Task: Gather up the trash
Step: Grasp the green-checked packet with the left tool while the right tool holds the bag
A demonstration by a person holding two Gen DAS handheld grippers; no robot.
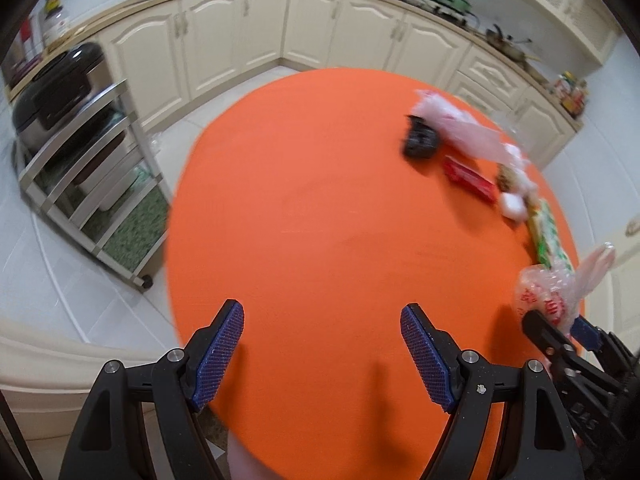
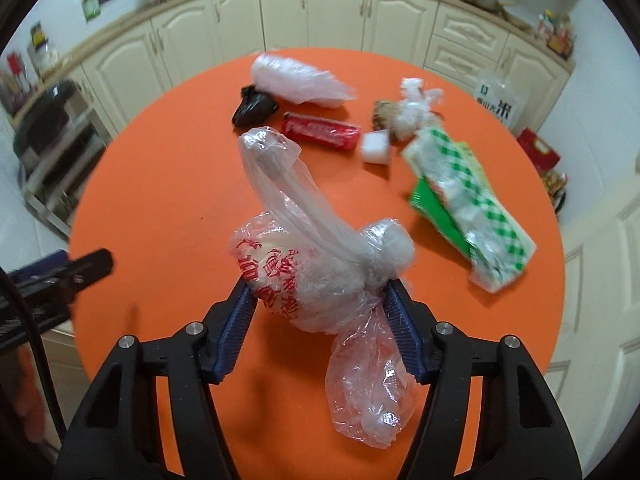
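Note:
A clear plastic bag with red print point(image 2: 320, 272) sits between the blue pads of my right gripper point(image 2: 320, 300), and both pads press on its sides. The same bag point(image 1: 548, 292) shows at the right edge of the left wrist view. More trash lies further back on the round orange table point(image 2: 168, 184): a white crumpled bag point(image 2: 300, 80), a small black bag point(image 2: 254, 108), a red wrapper point(image 2: 320, 130), a white foam block point(image 2: 376, 148), a tissue clump point(image 2: 412, 108) and a green checked package point(image 2: 472, 208). My left gripper point(image 1: 322, 316) hangs open over bare orange table, with nothing between its fingers.
Cream kitchen cabinets point(image 1: 312, 24) curve around behind the table. A metal rack with a black cooker point(image 1: 80, 140) stands on the white tile floor to the left. A rice bag point(image 2: 500, 100) and a red box point(image 2: 540, 152) sit past the table's right edge.

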